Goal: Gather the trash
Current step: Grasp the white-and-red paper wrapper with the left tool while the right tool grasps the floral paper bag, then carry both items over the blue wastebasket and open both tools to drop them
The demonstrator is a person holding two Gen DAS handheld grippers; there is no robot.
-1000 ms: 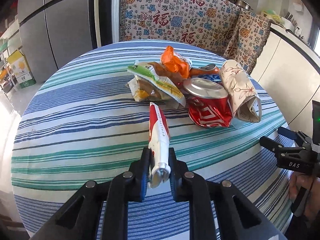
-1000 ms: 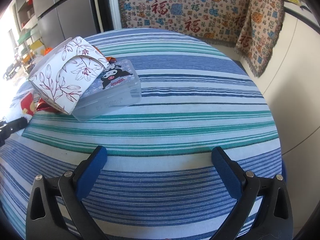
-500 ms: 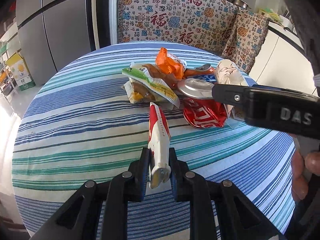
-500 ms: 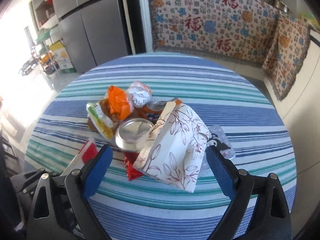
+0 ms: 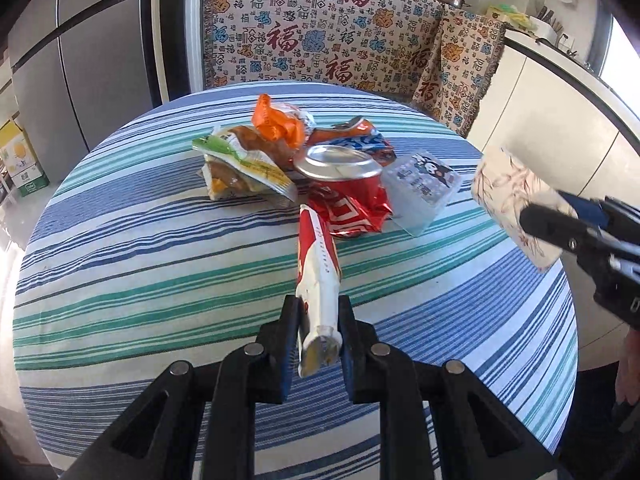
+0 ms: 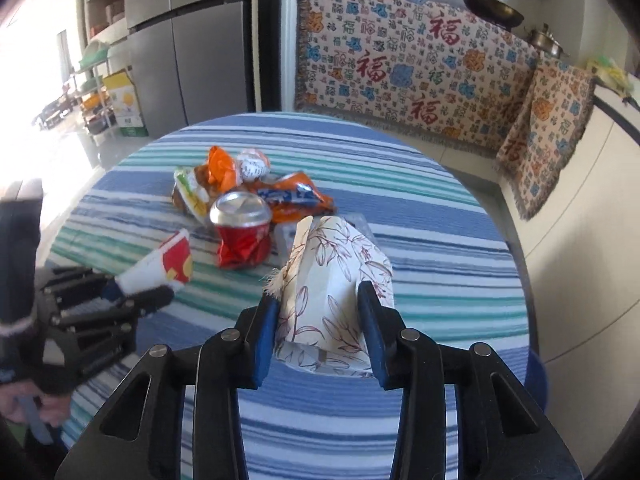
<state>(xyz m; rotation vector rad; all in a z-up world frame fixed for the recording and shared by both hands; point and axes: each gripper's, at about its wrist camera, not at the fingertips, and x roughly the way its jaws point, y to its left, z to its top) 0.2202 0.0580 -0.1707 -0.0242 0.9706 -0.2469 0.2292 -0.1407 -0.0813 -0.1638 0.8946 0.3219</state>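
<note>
My left gripper (image 5: 318,322) is shut on a flattened red and white carton (image 5: 318,268) and holds it above the striped table (image 5: 140,272). My right gripper (image 6: 318,316) is shut on a white box with a leaf print (image 6: 332,280), lifted off the table; it also shows at the right of the left wrist view (image 5: 516,204). A trash pile lies mid-table: a crushed red can (image 5: 346,192), an orange wrapper (image 5: 276,124), a green and yellow snack bag (image 5: 244,168) and an orange and blue bag (image 6: 296,198).
A clear plastic box with a cartoon sticker (image 5: 422,188) lies right of the can. A patterned cloth (image 5: 320,36) hangs over the bench behind the table. A grey fridge (image 6: 192,52) stands at the back left. White counters (image 5: 560,112) run along the right.
My right gripper has closed on the leaf-print box and lifted it away from the pile toward the right, uncovering the clear plastic box. The left gripper has kept hold of the carton.
</note>
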